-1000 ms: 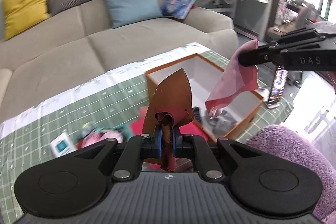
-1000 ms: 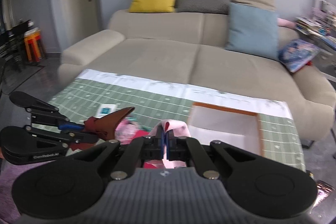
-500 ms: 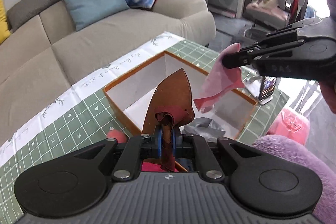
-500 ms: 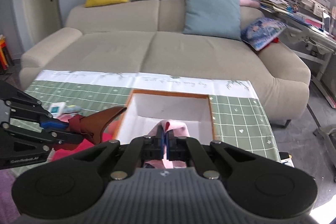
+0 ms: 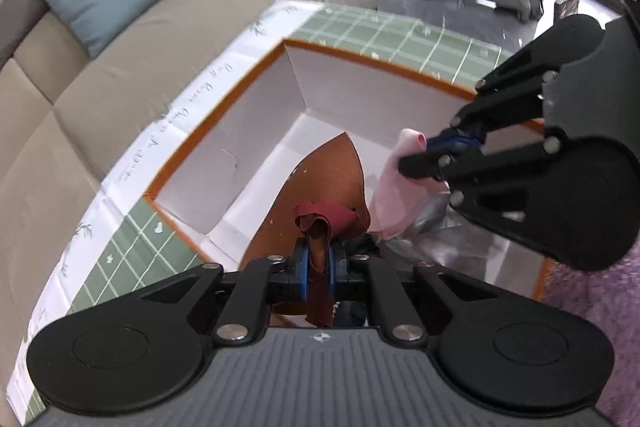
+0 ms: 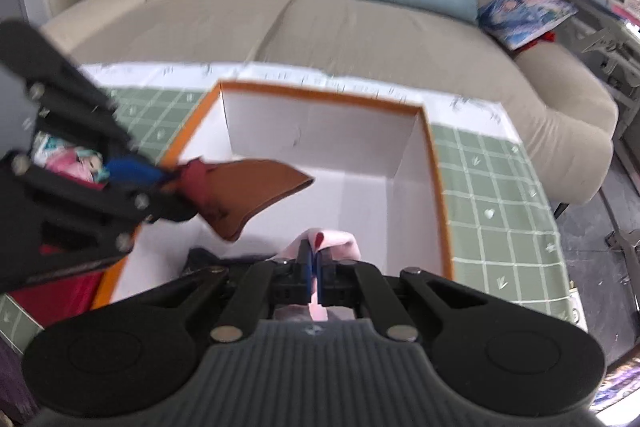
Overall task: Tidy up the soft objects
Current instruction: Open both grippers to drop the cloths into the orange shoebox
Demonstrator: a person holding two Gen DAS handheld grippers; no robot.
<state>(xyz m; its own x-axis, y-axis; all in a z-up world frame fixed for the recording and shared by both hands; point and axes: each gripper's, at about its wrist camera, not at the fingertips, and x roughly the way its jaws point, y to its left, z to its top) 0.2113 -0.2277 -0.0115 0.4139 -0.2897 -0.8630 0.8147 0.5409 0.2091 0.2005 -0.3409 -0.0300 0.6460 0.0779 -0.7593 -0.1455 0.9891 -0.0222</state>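
A: Jaws?

B: Left gripper (image 5: 319, 258) clenched on a brown flap (image 5: 320, 183), which sticks out ahead of the pads. Right gripper (image 6: 314, 269) clenched on a pink cloth (image 6: 338, 239), bunched at its tips.

A: Where are they?

B: Both pieces hang over the white box (image 6: 320, 123) on the green cloth (image 6: 500, 195). Dark and silvery items already lie inside.

A: Step?

B: Drop-off, I judge. Next: lower into the box, then open the jaws.

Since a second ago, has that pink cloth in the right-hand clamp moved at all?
Yes. The pink cloth, pinched in the right gripper, has come down from above the white box's orange rim to hang inside the box.
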